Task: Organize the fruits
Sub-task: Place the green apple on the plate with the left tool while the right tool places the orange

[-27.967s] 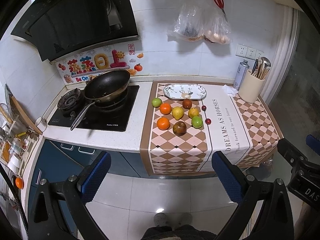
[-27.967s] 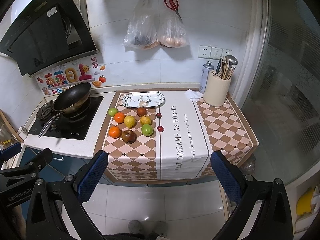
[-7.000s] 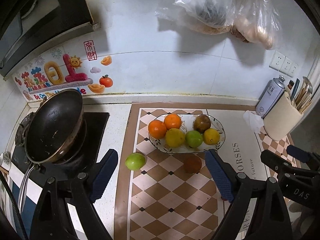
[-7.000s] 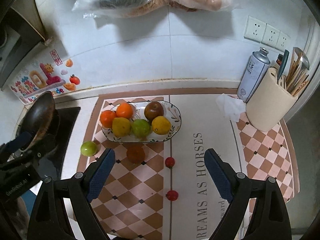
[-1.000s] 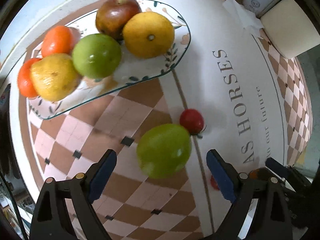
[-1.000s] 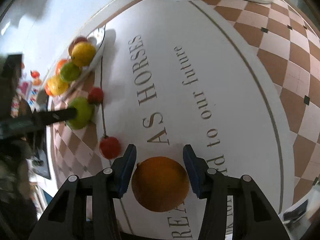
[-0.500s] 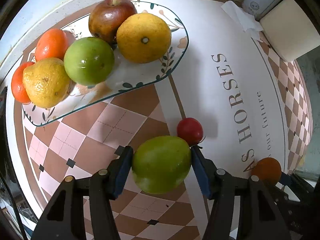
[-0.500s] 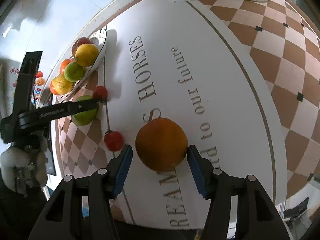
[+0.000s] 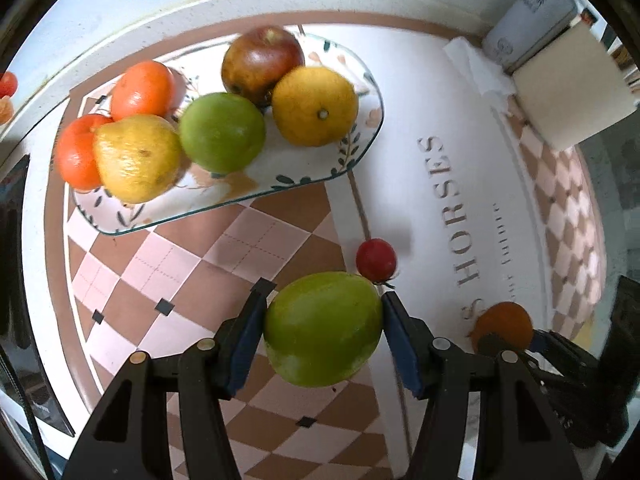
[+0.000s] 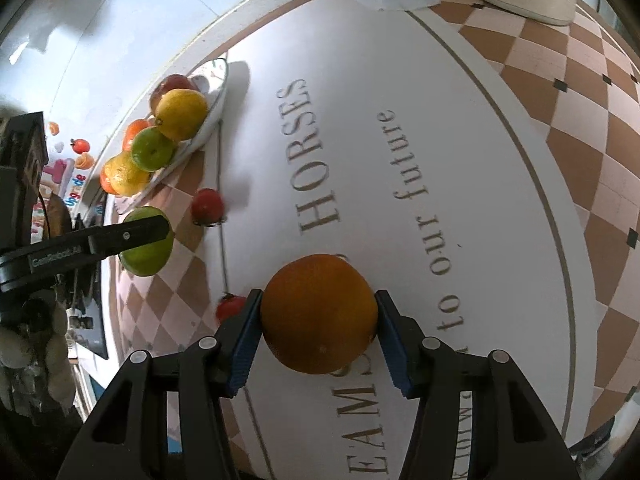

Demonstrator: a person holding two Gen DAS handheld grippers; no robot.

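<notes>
My left gripper (image 9: 325,294) is shut on a green fruit (image 9: 323,332), held just above the checked mat; the right wrist view shows the same green fruit (image 10: 148,254) in it. My right gripper (image 10: 318,296) has an orange (image 10: 319,314) between its pads, which press on it as the jaws are closing; the orange (image 9: 504,324) also shows at the left view's lower right. The patterned plate (image 9: 296,164) holds an apple (image 9: 262,62), a yellow citrus (image 9: 315,106), a green fruit (image 9: 221,132), a yellow pear (image 9: 136,158) and two oranges (image 9: 142,88). Small red fruits (image 10: 207,206) (image 10: 230,307) lie on the mat.
A cream utensil holder (image 9: 576,100), a spray can (image 9: 528,16) and a crumpled tissue (image 9: 476,64) stand at the back right. The stove's dark edge (image 9: 12,200) runs along the left. The mat's white band with lettering (image 10: 400,168) lies between the plate and the holder.
The left jaws went from wide open to closed on the green fruit and rose with it. The right jaws widened around the orange, then closed back onto it.
</notes>
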